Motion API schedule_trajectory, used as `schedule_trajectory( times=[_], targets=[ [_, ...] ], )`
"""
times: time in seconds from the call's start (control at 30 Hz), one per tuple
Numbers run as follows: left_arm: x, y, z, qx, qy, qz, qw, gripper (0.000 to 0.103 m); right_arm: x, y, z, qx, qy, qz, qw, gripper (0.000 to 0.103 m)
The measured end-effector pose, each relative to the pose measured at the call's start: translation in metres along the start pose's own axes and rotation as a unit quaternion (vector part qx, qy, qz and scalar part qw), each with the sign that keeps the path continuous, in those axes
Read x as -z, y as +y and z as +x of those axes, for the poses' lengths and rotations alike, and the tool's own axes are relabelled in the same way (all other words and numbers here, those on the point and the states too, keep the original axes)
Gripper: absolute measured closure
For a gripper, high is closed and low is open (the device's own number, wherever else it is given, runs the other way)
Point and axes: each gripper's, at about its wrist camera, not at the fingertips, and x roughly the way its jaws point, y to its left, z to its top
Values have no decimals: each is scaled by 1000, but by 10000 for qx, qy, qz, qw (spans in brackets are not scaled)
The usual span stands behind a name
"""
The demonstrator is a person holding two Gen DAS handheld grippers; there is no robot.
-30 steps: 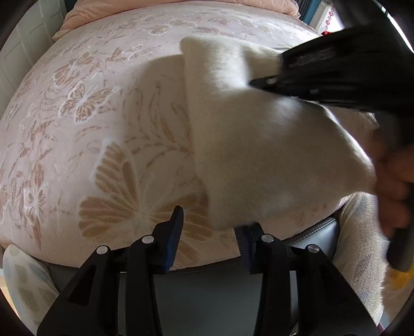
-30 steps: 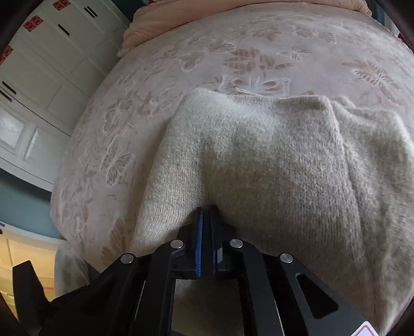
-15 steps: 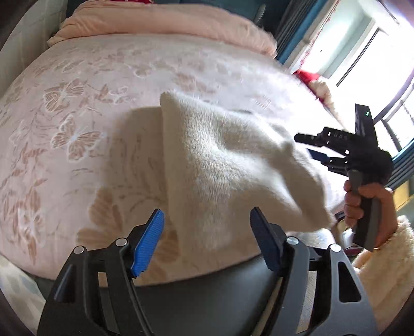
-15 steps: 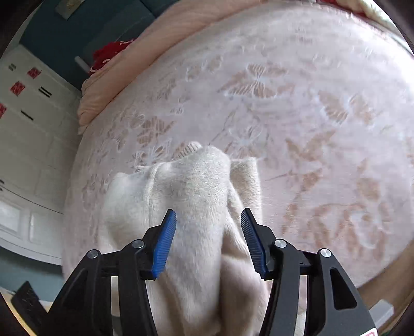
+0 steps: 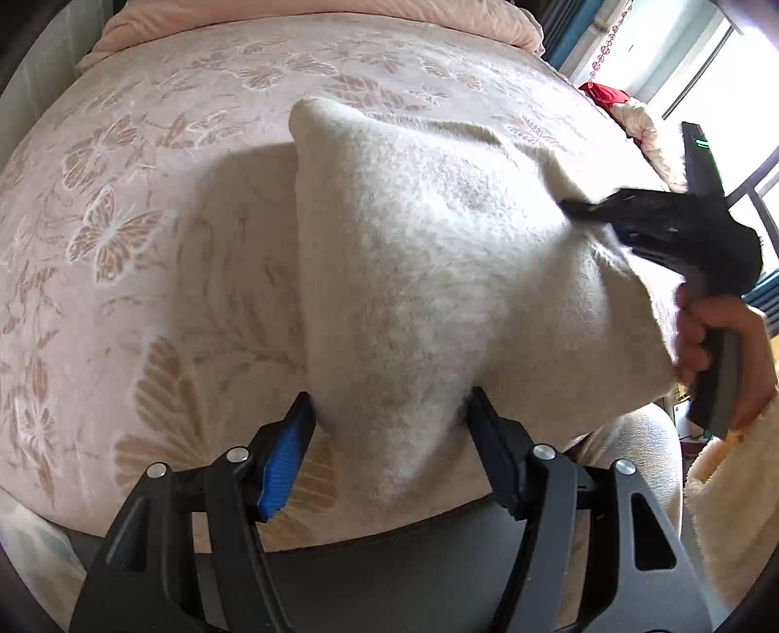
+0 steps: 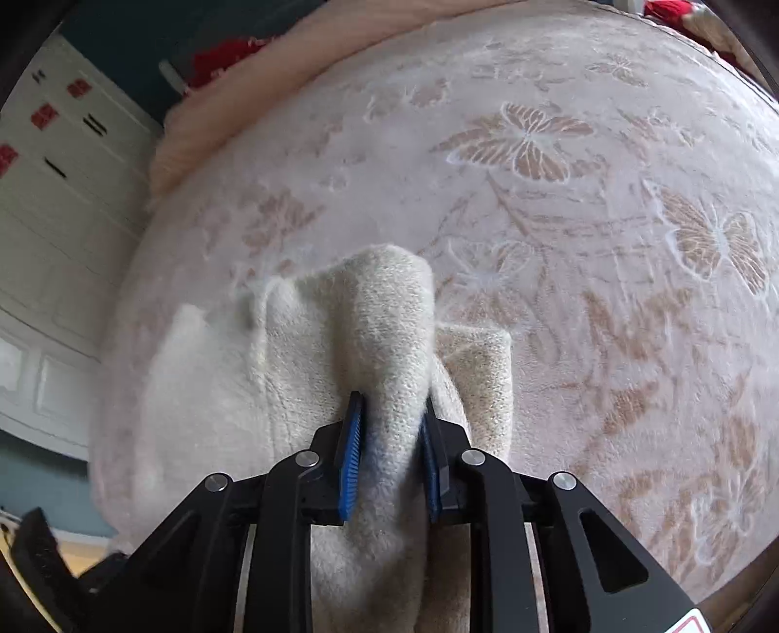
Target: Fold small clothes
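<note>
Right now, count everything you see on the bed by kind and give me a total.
Cream knitted garment: 1
Butterfly-patterned bedspread: 1
Peach quilt along the far edge: 1
Claws on the garment: 2, left claw, right claw
Total: 5

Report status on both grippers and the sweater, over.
Right gripper closing on a bunched fold of the cream sweater. Left gripper open, straddling its near edge. Nothing in the way on the bedspread.

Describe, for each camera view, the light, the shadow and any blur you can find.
Left wrist view: the window is blown out white, a soft shadow lies on the butterfly blanket left of the cream sweater. Right wrist view: dimmer, even light; the sweater's left edge is smeared.
</note>
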Motion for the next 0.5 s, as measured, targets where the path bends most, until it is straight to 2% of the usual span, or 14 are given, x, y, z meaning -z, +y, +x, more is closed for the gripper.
schedule_trajectory(
  times=[0.07, 0.17, 0.2, 0.27, 0.33, 0.4, 0.47, 0.5],
  targets=[
    [2, 2, -4, 16, -36, 44, 10000, 40, 12, 6, -41, -60, -381, -55, 9992, 78],
    [6, 3, -9, 38, -51, 62, 10000, 39, 48, 14, -75, -178, -345, -211, 9990, 78],
    [7, 3, -10, 46, -43, 82, 9999, 39, 62, 17, -75, -73, -236, -386, 9989, 78],
    [9, 2, -11, 19, -64, 124, 9999, 39, 88, 15, -55, 482, 233, -803, 9953, 78],
    [9, 0, -10, 15, -80, 164, 9998, 39, 109, -5, -27, 857, 647, -757, 9913, 81],
    [7, -1, -10, 80, -57, 139, 9999, 39, 113, -15, -26, 756, 492, -548, 9944, 80],
    [4, 2, -23, 417, -171, -64, 9990, 37, 104, -12, -40, 553, 413, -375, 9969, 75],
    [2, 6, -30, 604, -292, -201, 9975, 32, 99, -11, -47, 500, 322, -356, 9976, 63]
  ],
)
